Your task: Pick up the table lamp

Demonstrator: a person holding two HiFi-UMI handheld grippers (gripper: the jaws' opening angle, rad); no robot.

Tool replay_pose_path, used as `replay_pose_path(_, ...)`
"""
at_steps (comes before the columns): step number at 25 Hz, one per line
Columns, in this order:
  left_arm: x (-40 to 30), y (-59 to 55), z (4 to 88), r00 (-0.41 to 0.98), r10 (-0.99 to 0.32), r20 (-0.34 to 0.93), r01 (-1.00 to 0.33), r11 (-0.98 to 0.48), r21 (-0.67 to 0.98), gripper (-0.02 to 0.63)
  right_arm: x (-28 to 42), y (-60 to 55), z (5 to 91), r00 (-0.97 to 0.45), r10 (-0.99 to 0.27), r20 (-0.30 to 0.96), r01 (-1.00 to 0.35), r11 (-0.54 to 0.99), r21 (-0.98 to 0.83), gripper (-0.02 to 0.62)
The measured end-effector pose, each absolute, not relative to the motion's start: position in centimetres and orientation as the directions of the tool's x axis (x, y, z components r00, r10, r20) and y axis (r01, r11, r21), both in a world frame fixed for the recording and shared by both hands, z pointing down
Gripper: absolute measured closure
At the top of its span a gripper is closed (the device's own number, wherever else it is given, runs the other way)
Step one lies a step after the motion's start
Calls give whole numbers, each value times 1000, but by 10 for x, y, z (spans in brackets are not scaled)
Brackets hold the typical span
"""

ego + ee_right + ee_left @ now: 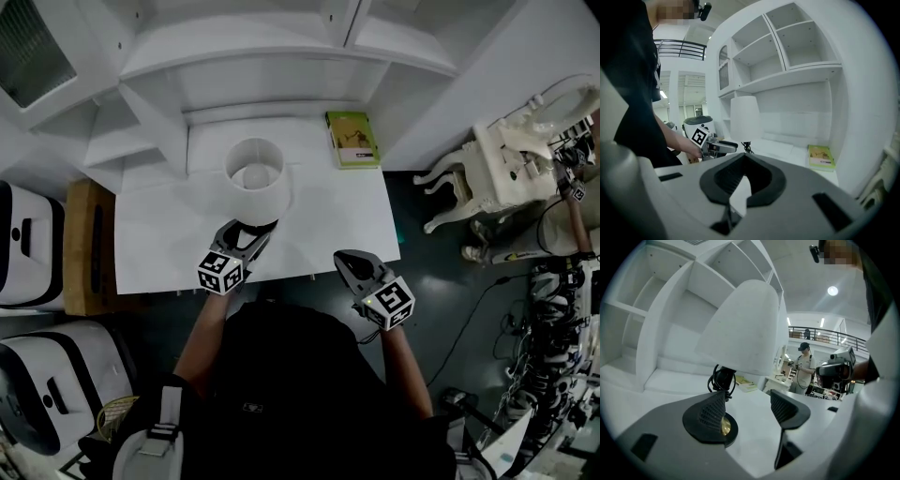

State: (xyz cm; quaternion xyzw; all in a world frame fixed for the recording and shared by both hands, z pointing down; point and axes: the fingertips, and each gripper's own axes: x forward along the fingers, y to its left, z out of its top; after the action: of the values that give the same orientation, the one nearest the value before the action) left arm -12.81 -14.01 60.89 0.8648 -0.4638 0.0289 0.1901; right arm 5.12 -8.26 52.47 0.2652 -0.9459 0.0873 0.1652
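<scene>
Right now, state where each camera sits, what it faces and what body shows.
Head view: on the person's head, facing steeply down on the desk, lamp, left claw, right claw; forearms, torso show.
Left gripper view: on the left claw, along its open jaws toward the lamp's foot; torso at right.
Right gripper view: on the right claw, over shut jaws toward shelves and book; left forearm shows.
Shared: the lamp, in all three.
</scene>
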Motion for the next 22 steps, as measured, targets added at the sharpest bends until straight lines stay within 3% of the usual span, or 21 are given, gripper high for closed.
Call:
replay_pose_path(8,-134,-159,620,590,-770,241,-801,-521,297,270,39,-68,542,-781,-490,388,-567,817,-108,588)
replay_pose_path(22,-128,-199,634,633,-731,256,-772,-572,276,268,41,-66,558,-725,-538,429,-637,761,-121,588)
